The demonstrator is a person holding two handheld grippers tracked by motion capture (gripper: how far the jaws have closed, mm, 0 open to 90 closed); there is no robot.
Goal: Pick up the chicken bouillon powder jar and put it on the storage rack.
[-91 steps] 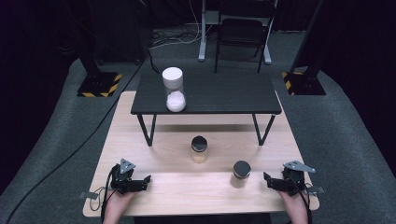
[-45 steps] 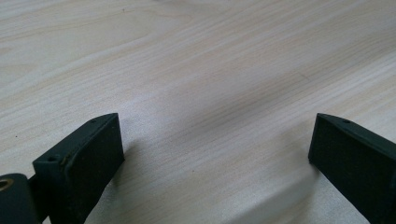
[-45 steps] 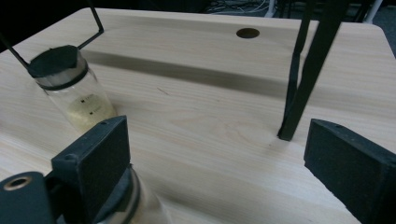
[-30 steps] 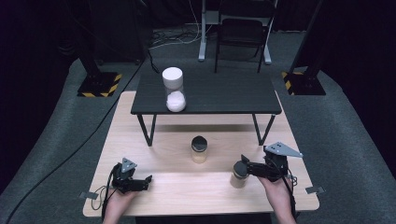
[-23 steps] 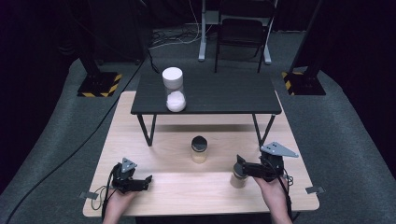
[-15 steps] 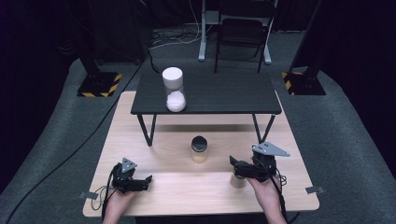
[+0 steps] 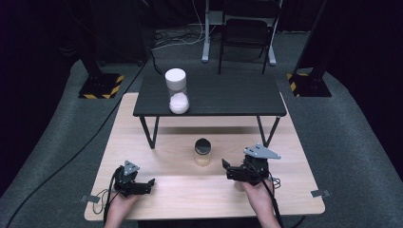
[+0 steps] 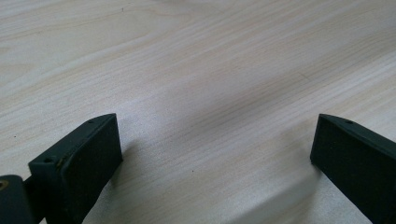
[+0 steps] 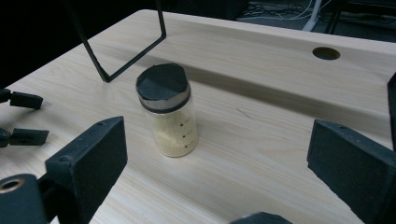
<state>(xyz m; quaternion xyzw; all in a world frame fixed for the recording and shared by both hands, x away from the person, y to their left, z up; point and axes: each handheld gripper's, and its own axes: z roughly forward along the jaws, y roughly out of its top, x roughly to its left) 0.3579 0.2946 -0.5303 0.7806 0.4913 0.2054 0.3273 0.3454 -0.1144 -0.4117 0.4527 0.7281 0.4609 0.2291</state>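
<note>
On the near half of the pale wooden table (image 7: 157, 128), a small glass jar (image 7: 203, 152) with a black lid stands upright, about a third full of a yellowish powder. It sits just in front of the low black stand (image 7: 237, 95) whose thin metal legs rest on the tabletop. In the right gripper view the same jar (image 9: 166, 112) stands ahead of the jaws and left of centre, with bare wood all round it and nothing touching it.

To the right of the jar in the high view, the right gripper (image 7: 229, 169) lies level in the person's hand, its tips turned left toward the jar and near it but apart. Its jaws stand wide with nothing between them; the right gripper view shows both black pads far apart over bare wood. A second jar that stood here is hidden under this gripper and hand, apart from a dark rounded edge at the bottom of the right gripper view.

At the near left of the table, the left gripper (image 7: 148, 183) rests low over the wood, well apart from the jar, pointing right. Its jaws are also spread wide, and the left gripper view shows plain wood grain between them.

On the far black stand, toward its left side, a taller clear jar (image 7: 177, 91) with a white lid holds white powder at its bottom.
</note>
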